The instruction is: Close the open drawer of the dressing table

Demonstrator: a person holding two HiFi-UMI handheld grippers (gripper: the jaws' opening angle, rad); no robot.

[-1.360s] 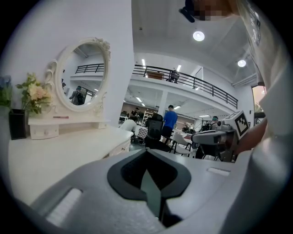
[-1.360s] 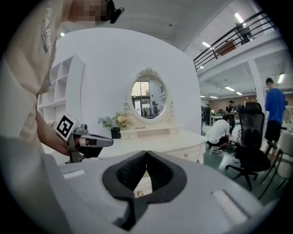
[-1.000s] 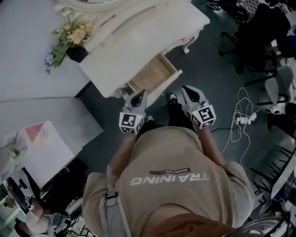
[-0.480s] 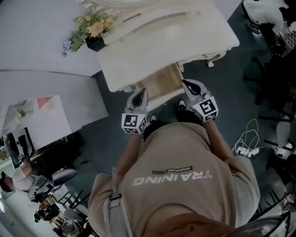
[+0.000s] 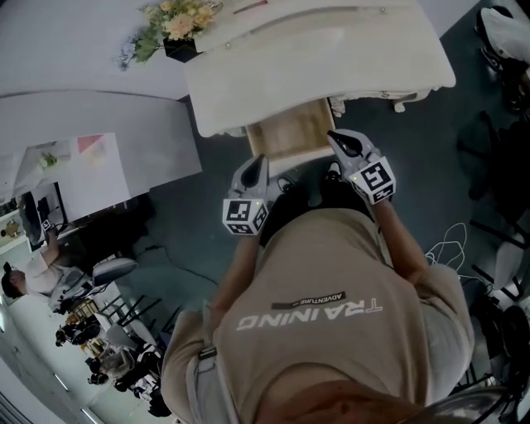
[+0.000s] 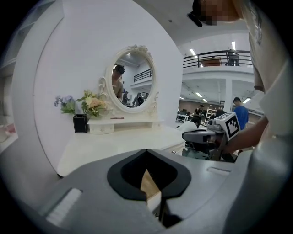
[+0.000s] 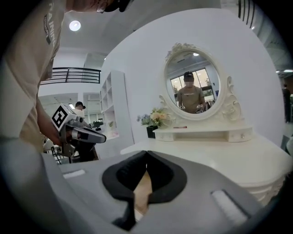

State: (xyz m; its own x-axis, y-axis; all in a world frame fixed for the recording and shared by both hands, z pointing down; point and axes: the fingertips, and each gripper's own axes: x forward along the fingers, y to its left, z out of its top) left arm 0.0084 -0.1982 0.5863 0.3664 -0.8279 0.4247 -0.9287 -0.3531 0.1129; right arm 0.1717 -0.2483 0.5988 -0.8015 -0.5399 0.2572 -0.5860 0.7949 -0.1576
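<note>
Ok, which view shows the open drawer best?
The head view: it looks down into the drawer, pulled out from under the dressing table top, with the left gripper and right gripper near its front. The left and right gripper views catch only a sliver of its wood behind their closed jaws.

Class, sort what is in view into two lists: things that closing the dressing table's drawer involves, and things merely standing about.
Belongs to the job:
open drawer
dressing table
left gripper, jaws shut
right gripper, jaws shut

Just standing about:
flowers in a black vase
oval mirror
</note>
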